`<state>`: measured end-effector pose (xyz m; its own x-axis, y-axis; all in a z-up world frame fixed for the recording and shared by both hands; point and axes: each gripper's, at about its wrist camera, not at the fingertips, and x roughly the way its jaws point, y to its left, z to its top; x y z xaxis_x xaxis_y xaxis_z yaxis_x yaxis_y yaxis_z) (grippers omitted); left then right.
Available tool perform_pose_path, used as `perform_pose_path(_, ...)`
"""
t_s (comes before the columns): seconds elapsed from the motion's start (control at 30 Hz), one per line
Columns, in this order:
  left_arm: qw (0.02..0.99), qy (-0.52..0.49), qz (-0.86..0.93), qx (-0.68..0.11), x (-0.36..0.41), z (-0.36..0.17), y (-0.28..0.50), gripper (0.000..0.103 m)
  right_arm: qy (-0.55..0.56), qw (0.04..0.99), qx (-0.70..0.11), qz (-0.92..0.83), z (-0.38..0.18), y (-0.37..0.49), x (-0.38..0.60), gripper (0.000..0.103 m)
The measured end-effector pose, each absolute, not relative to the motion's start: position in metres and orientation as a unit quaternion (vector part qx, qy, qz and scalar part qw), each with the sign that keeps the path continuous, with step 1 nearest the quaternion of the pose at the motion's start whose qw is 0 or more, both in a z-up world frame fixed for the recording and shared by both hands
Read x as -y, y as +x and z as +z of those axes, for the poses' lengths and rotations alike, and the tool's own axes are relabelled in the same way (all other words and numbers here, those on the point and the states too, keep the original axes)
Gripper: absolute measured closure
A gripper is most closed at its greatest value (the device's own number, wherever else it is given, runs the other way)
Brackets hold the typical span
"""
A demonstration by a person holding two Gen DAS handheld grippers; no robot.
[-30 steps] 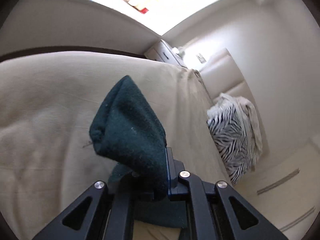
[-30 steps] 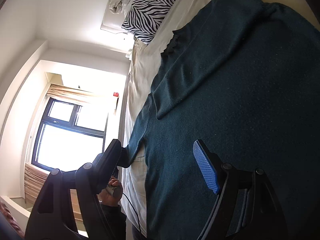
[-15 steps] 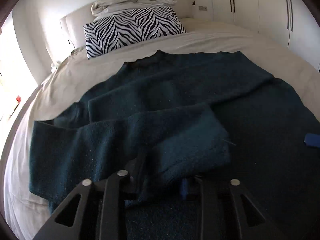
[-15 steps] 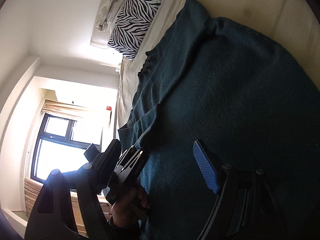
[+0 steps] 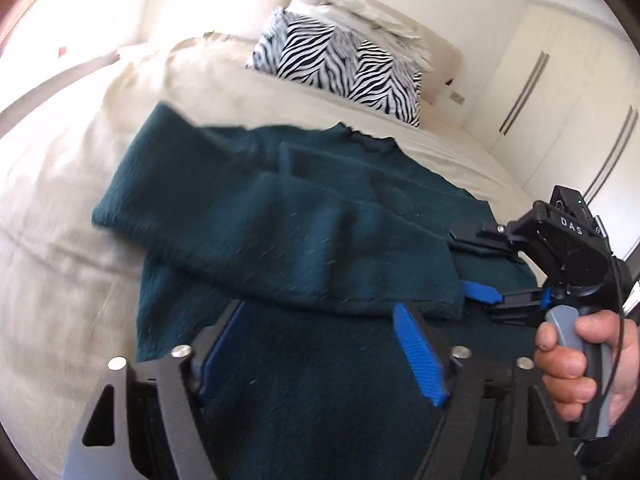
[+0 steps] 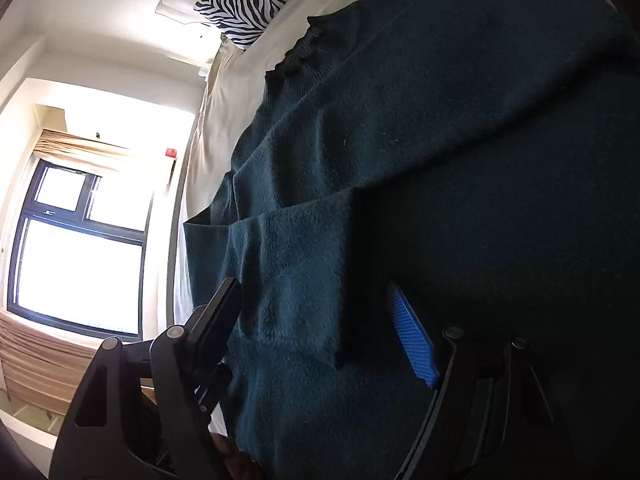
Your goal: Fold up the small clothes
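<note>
- left gripper (image 5: 316,344) nearest in the left wrist view, jaws opening and wide apart, blue pads clear of cloth, nothing held; it hangs over the sweater body
- dark teal sweater (image 5: 304,240) spread flat on the bed, 1 sleeve (image 5: 256,236) folded across the body, its cuff end lying just past the left fingertips
- right gripper (image 6: 316,320) in its own view: 2 fingers spread wide, no grip on anything, over the folded sleeve and sweater body; whether the tips touch the cloth cannot be told
- same right tool seen from the left wrist view at the right edge, a hand (image 5: 576,364) wrapped on its grey handle
- surface: bed (image 5: 68,208) with cream sheet, lightly wrinkled, bare sheet left of the sweater
- sweater neckline (image 5: 368,142) points toward the head of the bed
- zebra-print pillow (image 5: 340,68) at the head, crumpled pale bedding stacked on it, against a cream headboard (image 5: 440,46)
- far right: white wardrobe doors (image 5: 560,92) with long bar handles
- right wrist view: bright window (image 6: 80,256) with dark frame, tan blind above it, white walls
</note>
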<state>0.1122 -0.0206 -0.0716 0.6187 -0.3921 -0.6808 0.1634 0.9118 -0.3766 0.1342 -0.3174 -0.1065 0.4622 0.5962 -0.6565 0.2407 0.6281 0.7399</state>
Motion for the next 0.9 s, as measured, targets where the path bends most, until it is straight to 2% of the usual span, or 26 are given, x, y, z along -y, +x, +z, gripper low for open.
perform_pose_path(0.03,0.886,-0.158,-0.155,-0.409,0.014,-0.073,0.114,0.031,0.404,0.752,-0.507,0.118,-0.104,0.139,0.311,0.036)
perform_pose_path(0.1,0.883,-0.191,-0.149,-0.403,0.001,-0.076,0.110,0.031,0.388,0.751,-0.519,0.127,-0.103,0.147,0.298,0.064)
perform_pose_path(0.2,0.879,-0.225,-0.141,-0.396,-0.014,-0.078,0.105,0.031,0.341,0.762,-0.535,0.129,-0.102,0.154,0.280,0.074)
perform_pose_path(0.27,0.877,-0.237,-0.142,-0.394,-0.019,-0.079,0.102,0.031,0.307,0.775,-0.538,0.125,-0.095,0.158,0.273,0.094)
perform_pose_path(0.63,0.876,-0.254,-0.133,-0.388,-0.032,-0.083,0.091,0.034,0.187,0.860,-0.462,0.106,0.000,0.197,0.295,0.096)
perform_pose_path(0.77,0.876,-0.251,-0.133,-0.389,-0.030,-0.086,0.092,0.034,0.185,0.865,-0.460,0.080,0.003,0.213,0.324,0.096)
perform_pose_path(0.9,0.877,-0.247,-0.131,-0.390,-0.028,-0.086,0.092,0.034,0.203,0.853,-0.479,0.047,-0.020,0.223,0.360,0.096)
